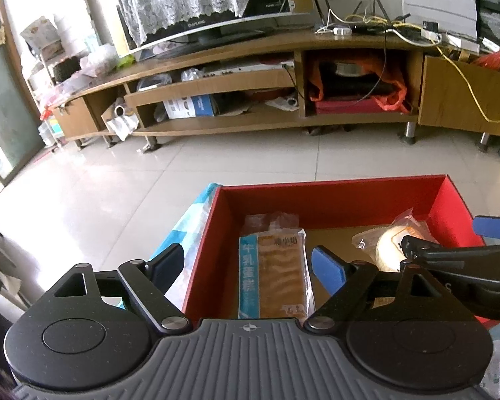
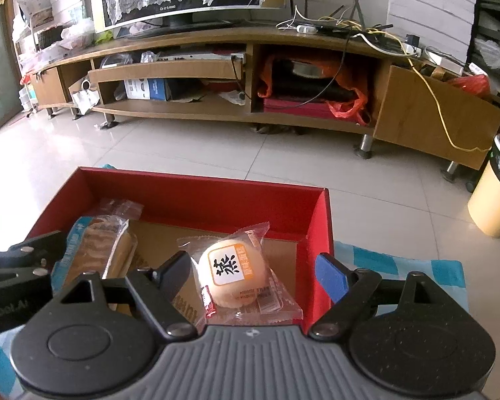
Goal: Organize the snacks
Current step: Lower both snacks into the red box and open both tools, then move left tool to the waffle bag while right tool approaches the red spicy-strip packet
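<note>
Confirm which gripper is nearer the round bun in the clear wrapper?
Right. The right gripper straddles the round bun in the clear wrapper, jaws open. The left gripper sits over the long blue-edged cake packet, beside the bun.

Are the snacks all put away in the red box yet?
Two snacks already lie in the red box: a long wrapped cake at its left and a round wrapped bun at its right. Both tools, left and right, stand open over them, holding nothing. No other snacks show, so little seems left.
</note>
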